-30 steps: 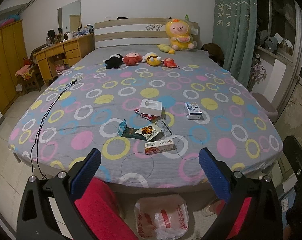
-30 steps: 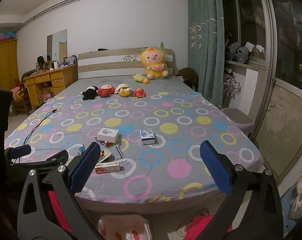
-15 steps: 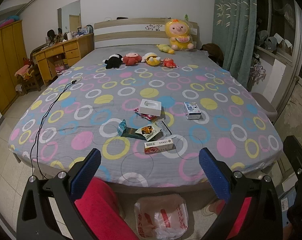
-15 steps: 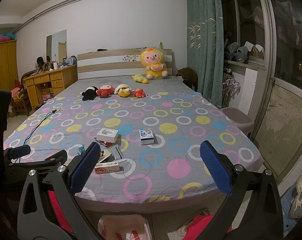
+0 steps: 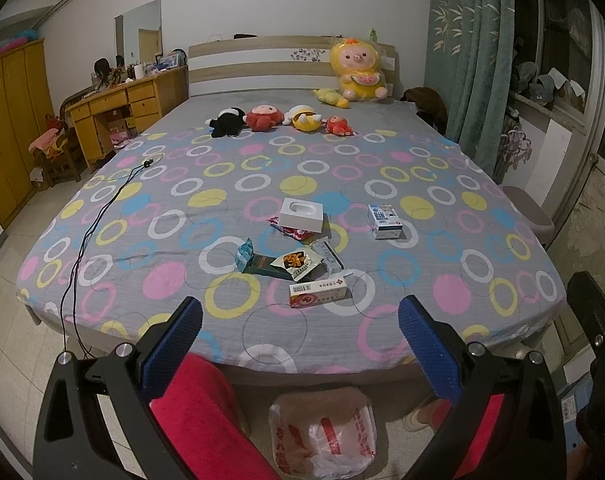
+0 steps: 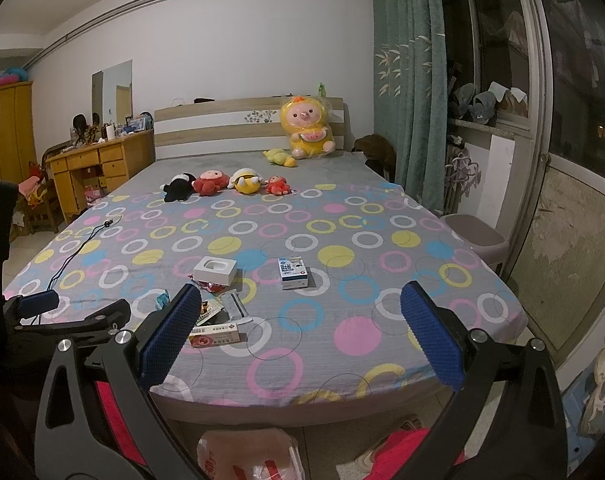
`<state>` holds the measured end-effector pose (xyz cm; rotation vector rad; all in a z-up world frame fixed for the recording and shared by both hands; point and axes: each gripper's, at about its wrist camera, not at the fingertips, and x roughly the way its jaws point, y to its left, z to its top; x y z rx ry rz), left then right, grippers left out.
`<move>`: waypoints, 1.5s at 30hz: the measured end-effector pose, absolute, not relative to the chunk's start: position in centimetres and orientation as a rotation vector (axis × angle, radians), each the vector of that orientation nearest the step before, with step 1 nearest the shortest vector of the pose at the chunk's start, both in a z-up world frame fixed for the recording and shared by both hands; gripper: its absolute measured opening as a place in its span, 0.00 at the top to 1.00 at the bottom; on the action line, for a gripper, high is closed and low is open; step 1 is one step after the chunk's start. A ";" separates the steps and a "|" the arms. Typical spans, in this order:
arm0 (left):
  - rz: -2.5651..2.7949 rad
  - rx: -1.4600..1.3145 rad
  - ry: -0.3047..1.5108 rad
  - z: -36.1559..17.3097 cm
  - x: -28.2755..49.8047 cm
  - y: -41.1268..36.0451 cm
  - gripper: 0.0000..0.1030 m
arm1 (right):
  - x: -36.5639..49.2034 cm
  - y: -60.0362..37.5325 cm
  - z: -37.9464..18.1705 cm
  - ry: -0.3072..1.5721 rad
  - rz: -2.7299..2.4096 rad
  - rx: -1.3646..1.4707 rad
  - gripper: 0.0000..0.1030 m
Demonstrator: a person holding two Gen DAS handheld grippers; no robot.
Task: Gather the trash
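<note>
Trash lies in a cluster near the foot of the bed (image 5: 150, 280): a white and red carton (image 5: 319, 291), a yellow snack packet (image 5: 298, 262), a dark green packet (image 5: 262, 264), a white square box (image 5: 301, 215) over a red wrapper (image 5: 296, 233), and a blue and white box (image 5: 384, 221). My left gripper (image 5: 300, 324) is open and empty, held short of the bed's foot edge. My right gripper (image 6: 300, 320) is open and empty, to the right of the left one. The carton (image 6: 215, 335) and blue box (image 6: 293, 273) show in the right wrist view.
A white plastic bag (image 5: 322, 432) with red print sits on the floor below the bed's foot, also in the right wrist view (image 6: 250, 456). Plush toys (image 5: 262, 117) lie near the headboard. A black cable (image 5: 90, 232) runs across the bed's left side. A lidded bin (image 6: 476, 242) stands at right.
Both views have crept slightly; the bed and trash sit a touch higher in the frames. Both grippers stay open and empty.
</note>
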<state>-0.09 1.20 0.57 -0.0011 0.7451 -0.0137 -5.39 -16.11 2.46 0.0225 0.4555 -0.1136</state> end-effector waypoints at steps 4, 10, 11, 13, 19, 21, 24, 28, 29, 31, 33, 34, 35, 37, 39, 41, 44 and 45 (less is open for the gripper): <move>-0.012 0.001 0.742 0.6 -0.2 1.2 0.06 | -5.4 -16.1 2.5 0.457 -0.113 0.023 0.05; -0.009 -0.002 0.742 0.9 -0.2 1.2 0.06 | -5.2 -16.3 2.2 0.466 -0.106 0.018 0.05; -0.009 -0.003 0.742 0.8 -0.2 1.2 0.07 | -5.1 -16.3 2.2 0.470 -0.103 0.020 0.05; -0.007 -0.010 0.748 0.8 0.0 1.3 0.07 | -4.7 -16.2 2.0 0.479 -0.099 0.021 0.05; -0.070 -0.119 0.807 -0.8 1.8 3.4 0.07 | -3.3 -16.0 1.0 0.500 -0.099 -0.004 0.05; -0.108 -0.192 0.835 -1.7 2.5 4.4 0.07 | -2.8 -16.2 0.7 0.502 -0.095 -0.007 0.05; -0.088 -0.244 0.889 -2.9 3.7 5.6 0.07 | -1.8 -16.2 0.3 0.509 -0.080 -0.010 0.05; -0.088 -0.166 0.923 -3.8 5.2 6.3 0.07 | 0.2 -16.4 -0.6 0.537 -0.047 -0.025 0.05; -0.080 -0.146 0.923 -3.9 5.5 6.6 0.07 | 0.7 -16.5 -0.8 0.547 -0.028 -0.025 0.05; -0.080 -0.118 0.939 -4.2 6.2 7.5 0.07 | 1.7 -16.9 -1.2 0.568 -0.006 -0.020 0.05; -0.084 -0.125 0.969 -4.6 7.1 8.5 0.07 | 2.9 -17.3 -1.5 0.588 0.014 -0.017 0.05; -0.088 -0.136 0.991 -4.9 7.8 9.2 0.07 | 3.4 -17.6 -1.6 0.595 0.024 -0.013 0.05; -0.090 -0.143 1.010 -5.1 8.4 9.7 0.07 | 4.0 -17.9 -1.7 0.602 0.032 -0.008 0.05; -0.088 -0.160 1.054 -5.7 9.9 10.8 0.07 | 5.2 -18.6 -1.8 0.618 0.043 -0.002 0.05; -0.083 -0.174 1.083 -6.0 11.1 11.6 0.07 | 6.7 -19.2 -1.9 0.634 0.045 -0.003 0.05; -0.085 -0.184 1.116 -6.4 12.9 12.5 0.07 | 7.9 -19.7 -1.9 0.648 0.050 -0.008 0.05; -0.092 -0.188 1.148 -6.8 15.0 13.2 0.07 | 10.1 -20.3 -2.0 0.670 0.061 -0.022 0.05; -0.091 -0.185 1.163 -7.0 15.7 13.3 0.07 | 11.0 -20.4 -2.0 0.678 0.058 -0.033 0.05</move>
